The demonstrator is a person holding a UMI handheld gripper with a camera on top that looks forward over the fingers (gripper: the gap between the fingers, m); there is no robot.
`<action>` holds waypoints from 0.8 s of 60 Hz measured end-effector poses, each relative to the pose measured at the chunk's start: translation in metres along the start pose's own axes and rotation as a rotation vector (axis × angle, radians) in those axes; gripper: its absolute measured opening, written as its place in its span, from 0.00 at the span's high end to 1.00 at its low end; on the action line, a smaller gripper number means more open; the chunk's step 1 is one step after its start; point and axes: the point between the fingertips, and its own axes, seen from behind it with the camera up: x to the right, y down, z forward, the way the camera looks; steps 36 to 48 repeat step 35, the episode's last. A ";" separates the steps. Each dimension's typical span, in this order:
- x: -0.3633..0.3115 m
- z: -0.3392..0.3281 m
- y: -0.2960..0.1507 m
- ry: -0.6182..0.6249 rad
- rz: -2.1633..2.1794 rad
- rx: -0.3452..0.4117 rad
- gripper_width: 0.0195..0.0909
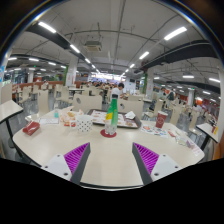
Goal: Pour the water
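A green bottle [112, 110] stands upright on the round beige table [110, 155], on a red dish [110, 131], well beyond my fingers. Left of it stands a white patterned cup [85, 125]. My gripper [111, 158] is held low over the near part of the table, open, with nothing between its purple pads [76, 156]. The bottle lies straight ahead of the gap between the fingers.
A red object [31, 128] lies at the table's left side. Small packets and boxes [68, 119] sit behind the cup, and more items, including a reddish cup [160, 121], crowd the right side. Canteen tables and chairs fill the hall behind.
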 end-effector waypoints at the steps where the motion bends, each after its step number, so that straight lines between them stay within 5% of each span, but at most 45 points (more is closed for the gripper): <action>1: -0.001 -0.005 0.000 -0.002 -0.003 0.003 0.08; 48: -0.023 -0.068 0.004 -0.091 0.014 0.076 0.09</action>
